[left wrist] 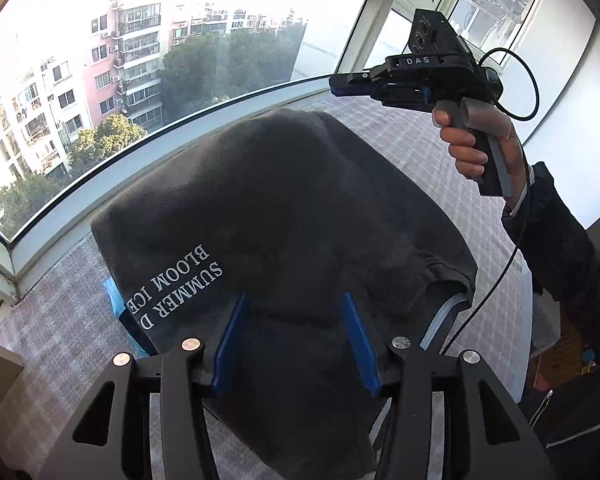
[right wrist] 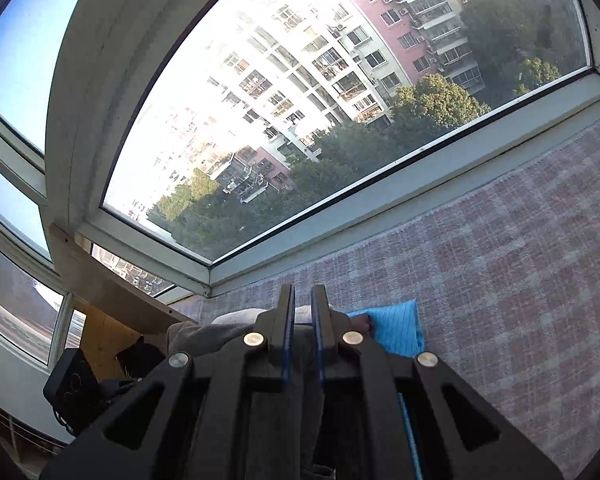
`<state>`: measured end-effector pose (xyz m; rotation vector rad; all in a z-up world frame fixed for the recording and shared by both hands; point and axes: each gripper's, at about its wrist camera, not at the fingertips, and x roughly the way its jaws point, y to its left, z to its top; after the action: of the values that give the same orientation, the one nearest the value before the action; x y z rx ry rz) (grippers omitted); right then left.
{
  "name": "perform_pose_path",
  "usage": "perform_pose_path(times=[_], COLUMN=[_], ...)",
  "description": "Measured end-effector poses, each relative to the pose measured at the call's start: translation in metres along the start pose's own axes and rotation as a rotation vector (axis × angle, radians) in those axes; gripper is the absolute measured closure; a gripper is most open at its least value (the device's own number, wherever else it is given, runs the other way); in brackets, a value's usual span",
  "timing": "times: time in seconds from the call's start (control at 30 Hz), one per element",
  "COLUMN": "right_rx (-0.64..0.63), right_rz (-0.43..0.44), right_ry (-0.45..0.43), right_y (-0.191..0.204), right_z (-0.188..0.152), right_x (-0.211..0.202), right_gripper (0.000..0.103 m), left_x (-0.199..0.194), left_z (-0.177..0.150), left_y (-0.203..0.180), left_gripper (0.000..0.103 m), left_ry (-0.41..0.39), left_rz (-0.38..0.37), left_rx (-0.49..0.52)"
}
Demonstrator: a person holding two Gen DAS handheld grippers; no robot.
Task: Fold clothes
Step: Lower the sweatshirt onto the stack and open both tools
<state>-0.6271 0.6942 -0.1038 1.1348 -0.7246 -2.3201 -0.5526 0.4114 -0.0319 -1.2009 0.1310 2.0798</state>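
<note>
Blue-padded fingers of the left claw (left wrist: 296,344) are standing wide apart at the bottom of the left wrist view, hovering over a dark grey T-shirt (left wrist: 284,216) with nothing between them. That shirt is lying bunched and partly folded on a pink-and-grey checked blanket (left wrist: 428,152) that is covering the surface beside a large curved window (left wrist: 148,80). White lettering (left wrist: 176,288) on the shirt is showing the words "SUMMER", "BLOOM" and "ICE" upside down, and a corner of blue cloth (left wrist: 114,292) is peeking out from under the shirt's left edge.

Only this view is showing the right claw (left wrist: 342,82) from outside — a bare hand (left wrist: 464,148) is gripping its grey handle, holding it raised above the far end of the shirt, blue fingers appearing pressed together and carrying nothing, a black cable looping off its rear.

From the right wrist view, the right claw (right wrist: 303,308) is pointing toward the window corner — its fingers are standing narrow, with only a thin gap between them and nothing visibly clamped. Just beyond the fingertips, grey fabric (right wrist: 228,324) is lying bunched, and the blue cloth (right wrist: 396,328) is showing far more of itself here, spread flat on the checked blanket (right wrist: 500,260). Apartment blocks and trees are filling the glass (right wrist: 320,100) in both views.
</note>
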Motion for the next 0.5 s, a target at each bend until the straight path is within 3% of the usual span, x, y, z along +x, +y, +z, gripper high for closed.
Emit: perform_pose_path(times=[0.13, 0.2, 0.3, 0.33, 0.5], right_rx=[-0.163, -0.202, -0.247, -0.236, -0.189], right_rz=[0.033, 0.019, -0.171, -0.213, -0.149], right_ry=[0.080, 0.137, 0.186, 0.192, 0.123], right_y=[0.057, 0.066, 0.055, 0.048, 0.057], right_z=[-0.020, -0.028, -0.041, -0.044, -0.053], right_x=[0.019, 0.036, 0.066, 0.071, 0.013], right_gripper=[0.092, 0.092, 0.096, 0.096, 0.093], left_x=[-0.016, -0.008, 0.028, 0.027, -0.015], left_z=[0.025, 0.034, 0.027, 0.022, 0.005], left_y=[0.024, 0.034, 0.051, 0.053, 0.041], left_gripper=[0.056, 0.056, 0.056, 0.056, 0.056], left_ry=[-0.112, -0.115, -0.001, 0.004, -0.061], left_rz=[-0.004, 0.019, 0.139, 0.142, 0.080], left_rx=[-0.117, -0.143, -0.149, -0.152, -0.171])
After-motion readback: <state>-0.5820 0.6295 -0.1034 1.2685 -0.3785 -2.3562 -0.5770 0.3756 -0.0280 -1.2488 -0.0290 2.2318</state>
